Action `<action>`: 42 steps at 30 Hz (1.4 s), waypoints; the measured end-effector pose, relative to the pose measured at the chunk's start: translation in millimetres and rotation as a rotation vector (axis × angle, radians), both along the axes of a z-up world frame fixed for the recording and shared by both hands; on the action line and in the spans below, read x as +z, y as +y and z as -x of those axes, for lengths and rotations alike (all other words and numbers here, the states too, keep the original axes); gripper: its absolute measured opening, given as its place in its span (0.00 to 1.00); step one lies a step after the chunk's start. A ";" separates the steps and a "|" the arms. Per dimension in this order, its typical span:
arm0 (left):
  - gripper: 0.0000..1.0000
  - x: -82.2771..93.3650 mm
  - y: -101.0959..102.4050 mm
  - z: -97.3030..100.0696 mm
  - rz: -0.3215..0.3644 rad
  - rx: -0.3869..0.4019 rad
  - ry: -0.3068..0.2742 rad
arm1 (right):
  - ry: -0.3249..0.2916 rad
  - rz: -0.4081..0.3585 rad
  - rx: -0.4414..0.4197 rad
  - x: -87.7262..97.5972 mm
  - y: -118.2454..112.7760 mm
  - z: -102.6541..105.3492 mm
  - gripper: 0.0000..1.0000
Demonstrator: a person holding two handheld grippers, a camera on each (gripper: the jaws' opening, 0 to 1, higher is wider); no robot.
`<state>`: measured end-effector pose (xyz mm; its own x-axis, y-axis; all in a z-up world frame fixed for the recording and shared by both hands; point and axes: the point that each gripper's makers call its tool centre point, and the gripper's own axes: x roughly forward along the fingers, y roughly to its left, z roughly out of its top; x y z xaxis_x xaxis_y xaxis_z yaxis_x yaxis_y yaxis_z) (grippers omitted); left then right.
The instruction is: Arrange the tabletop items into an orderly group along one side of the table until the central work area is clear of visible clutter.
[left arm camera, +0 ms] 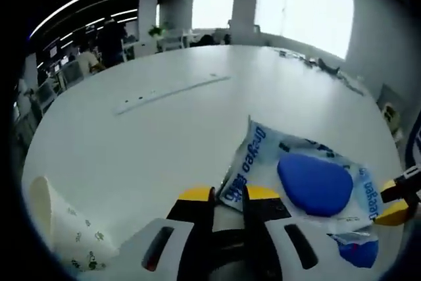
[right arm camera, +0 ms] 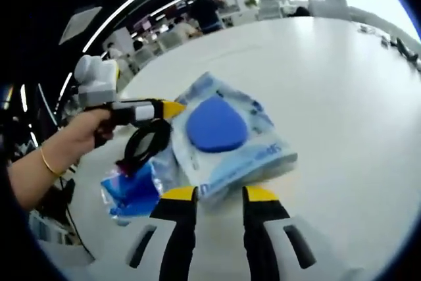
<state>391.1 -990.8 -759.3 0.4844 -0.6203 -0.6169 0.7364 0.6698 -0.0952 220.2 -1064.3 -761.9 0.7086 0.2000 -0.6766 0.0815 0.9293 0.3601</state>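
Left gripper view: paper cup (left arm camera: 62,225) lying on white bench (left arm camera: 164,129) at my far left. Left claw (left arm camera: 228,197) clamped on corner of wipes pack (left arm camera: 299,179), pack flat on bench, blue oval on top. Right claw tip (left arm camera: 398,201) touching pack's far edge.

Right gripper view: hand (right arm camera: 79,137) holding left claw (right arm camera: 172,108) at pack (right arm camera: 227,139) edge. Small blue packet (right arm camera: 131,192) just beside pack. Right claw (right arm camera: 220,193) apart, pack edge between tips.
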 end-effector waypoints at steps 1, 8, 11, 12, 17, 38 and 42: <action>0.12 0.2 0.5 0.1 0.000 -0.001 0.001 | -0.009 -0.006 0.004 1.3 1.3 -1.2 0.19; 0.04 3.8 2.0 2.3 0.011 -0.007 0.010 | -0.025 0.036 0.045 1.4 0.8 -3.6 0.09; 0.01 9.1 1.4 3.4 0.012 -0.017 -0.002 | -0.050 0.071 0.055 6.1 -2.6 -5.6 0.06; 0.01 10.8 1.7 3.6 -0.001 -0.029 -0.020 | -0.055 0.082 0.058 7.3 -4.2 -6.0 0.05; 0.00 15.5 2.1 7.4 -0.044 -0.052 -0.065 | -0.085 0.156 0.068 14.9 -15.4 -9.4 0.02; 0.00 55.8 32.5 2.3 0.121 0.138 -0.092 | -0.209 0.290 0.118 57.2 -46.5 -62.4 0.00; 0.00 54.9 39.6 2.6 0.134 0.171 -0.084 | -0.225 0.317 0.142 65.8 -48.6 -78.0 0.00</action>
<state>388.5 -951.2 -704.3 0.6361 -0.5984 -0.4871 0.6222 0.7711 -0.1349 298.2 -1112.9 -696.1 0.8261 0.1131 -0.5521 -0.1035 0.9934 0.0486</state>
